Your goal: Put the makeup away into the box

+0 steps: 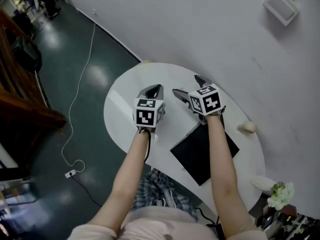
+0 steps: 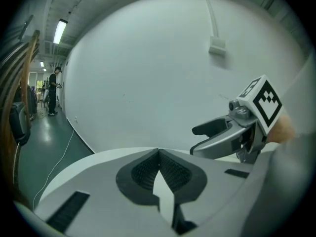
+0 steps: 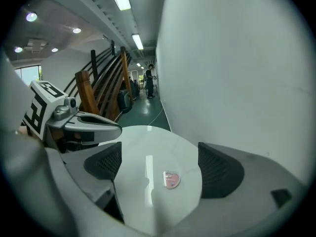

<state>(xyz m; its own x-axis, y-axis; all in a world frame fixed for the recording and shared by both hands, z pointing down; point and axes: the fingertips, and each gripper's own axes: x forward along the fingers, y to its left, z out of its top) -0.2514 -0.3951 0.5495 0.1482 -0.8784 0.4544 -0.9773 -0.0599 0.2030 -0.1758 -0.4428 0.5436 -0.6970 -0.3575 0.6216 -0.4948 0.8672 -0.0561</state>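
The left gripper (image 2: 159, 152) is holding its jaws pressed together, the ribbed black pads meeting at the tips with nothing between them. The right gripper (image 3: 159, 154) is keeping its jaws spread wide, also gripping nothing. Between them, lying flat on the table and touching neither pad, is sitting a small heart-shaped makeup compact (image 3: 171, 179), pinkish with a shiny clear rim.

Both grippers are hovering over a smooth, glossy white table (image 1: 125, 109) with a rounded edge, pushed up against a plain white wall (image 1: 200, 24). Behind the right jaws, under the person's forearm, a flat black box (image 1: 200, 156) with square corners is lying on the tabletop. Further back and to the right, a small beige rounded thing (image 1: 247, 127) is resting by the wall, and a bunch of white flowers (image 1: 281, 194) is standing at the table's end.

The floor (image 1: 75, 59) is shining dark green, with a thin white cable (image 1: 82, 74) trailing across it. Left of the left jaws, wooden stairs (image 3: 98, 83) are rising.
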